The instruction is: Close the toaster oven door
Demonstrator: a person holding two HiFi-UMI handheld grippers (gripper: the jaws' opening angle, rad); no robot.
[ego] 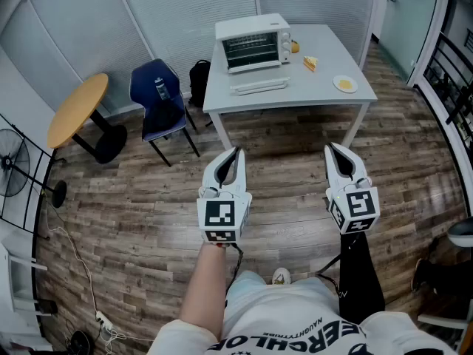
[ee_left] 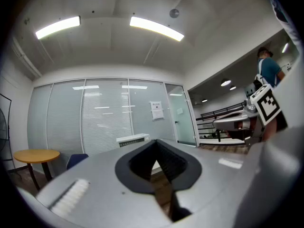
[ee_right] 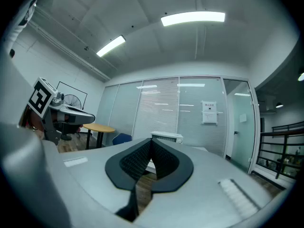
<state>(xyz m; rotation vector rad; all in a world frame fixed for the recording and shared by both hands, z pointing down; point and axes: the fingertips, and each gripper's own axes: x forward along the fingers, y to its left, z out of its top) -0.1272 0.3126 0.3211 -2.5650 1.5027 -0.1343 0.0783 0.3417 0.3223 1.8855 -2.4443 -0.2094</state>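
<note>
Door [ego: 258, 87] lay open, far off; left gripper [ego: 236, 154] and right gripper [ego: 331, 149], jaws together and empty, needed to approach, then lift its edge.

We get bright, even indoor light. Ceiling strips [ee_left: 57, 26] glare white in both gripper views, w/ strong fisheye bend & dark vignette at corners. Left gripper [ee_left: 156, 144] & right gripper [ee_right: 151, 141] look soft, too near lens. Head view sharp; faint shadow under table [ego: 310, 95] front edge.
</note>
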